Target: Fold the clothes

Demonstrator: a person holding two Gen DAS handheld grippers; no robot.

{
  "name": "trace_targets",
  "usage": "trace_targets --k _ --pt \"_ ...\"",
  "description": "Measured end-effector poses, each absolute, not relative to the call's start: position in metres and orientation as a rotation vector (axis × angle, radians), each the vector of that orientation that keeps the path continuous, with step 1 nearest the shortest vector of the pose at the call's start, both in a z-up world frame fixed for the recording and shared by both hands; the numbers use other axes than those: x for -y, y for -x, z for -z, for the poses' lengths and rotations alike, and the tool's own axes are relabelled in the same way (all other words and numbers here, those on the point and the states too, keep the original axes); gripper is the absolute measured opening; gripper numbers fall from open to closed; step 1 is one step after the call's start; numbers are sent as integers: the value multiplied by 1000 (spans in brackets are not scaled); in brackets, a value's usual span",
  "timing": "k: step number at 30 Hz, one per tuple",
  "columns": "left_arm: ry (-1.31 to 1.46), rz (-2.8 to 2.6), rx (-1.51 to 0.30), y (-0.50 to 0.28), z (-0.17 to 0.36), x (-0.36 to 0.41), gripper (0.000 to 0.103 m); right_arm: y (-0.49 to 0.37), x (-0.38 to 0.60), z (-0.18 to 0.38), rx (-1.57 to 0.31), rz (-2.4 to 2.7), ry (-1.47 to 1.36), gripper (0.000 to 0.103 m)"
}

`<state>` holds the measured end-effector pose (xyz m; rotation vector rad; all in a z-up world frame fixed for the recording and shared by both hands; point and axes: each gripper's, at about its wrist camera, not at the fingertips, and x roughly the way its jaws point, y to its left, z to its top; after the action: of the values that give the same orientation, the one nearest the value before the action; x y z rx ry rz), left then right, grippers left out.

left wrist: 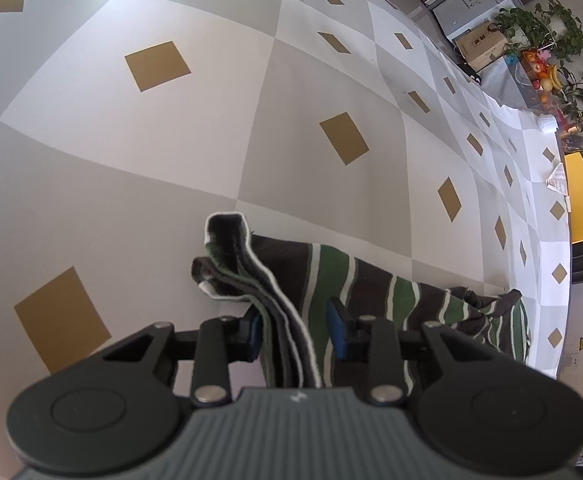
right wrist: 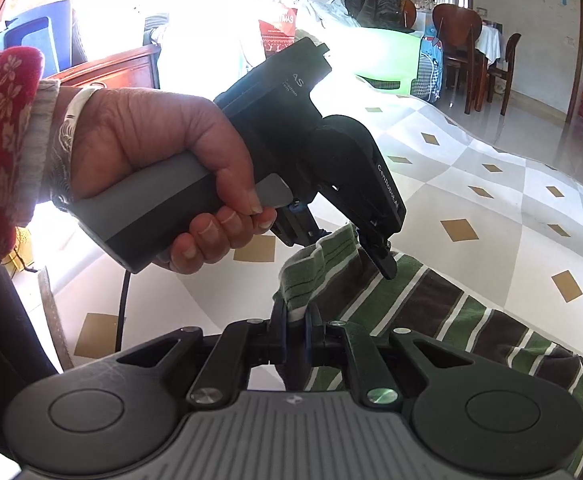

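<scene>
Striped shirt (left wrist: 371, 280) lies on our checked counter (left wrist: 131, 140), soft knit bunched into folds. Left view shows our left hand-held gripper (left wrist: 295, 332) half-spread around its white-edged hem; only the right view shows our right hand-held gripper (right wrist: 295, 332) pinching the shirt's green edge.

Garment (left wrist: 371, 280) on tablecloth (left wrist: 131, 180); potted plants (left wrist: 543, 28) beyond far edge.

Striped garment (left wrist: 331, 280) between left gripper (left wrist: 295, 332) pads

striped garment (right wrist: 431, 304) cut off lower right; window area overexposed
</scene>
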<state>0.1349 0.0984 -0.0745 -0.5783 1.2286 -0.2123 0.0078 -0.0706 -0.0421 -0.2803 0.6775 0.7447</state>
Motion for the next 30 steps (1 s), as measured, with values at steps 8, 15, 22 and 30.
trace_targets --k 8,15,22,30 --pt "659 168 -1248 -131 77 -102 29 2 59 50 -670 -753 374 38" --pt "689 141 -1265 -130 78 -103 29 8 51 63 -697 -781 422 43" --pt "719 121 -1269 -129 80 -106 29 22 38 77 -687 -816 525 46" --pt "732 114 -1271 -128 81 -107 29 26 24 97 -635 -771 662 47"
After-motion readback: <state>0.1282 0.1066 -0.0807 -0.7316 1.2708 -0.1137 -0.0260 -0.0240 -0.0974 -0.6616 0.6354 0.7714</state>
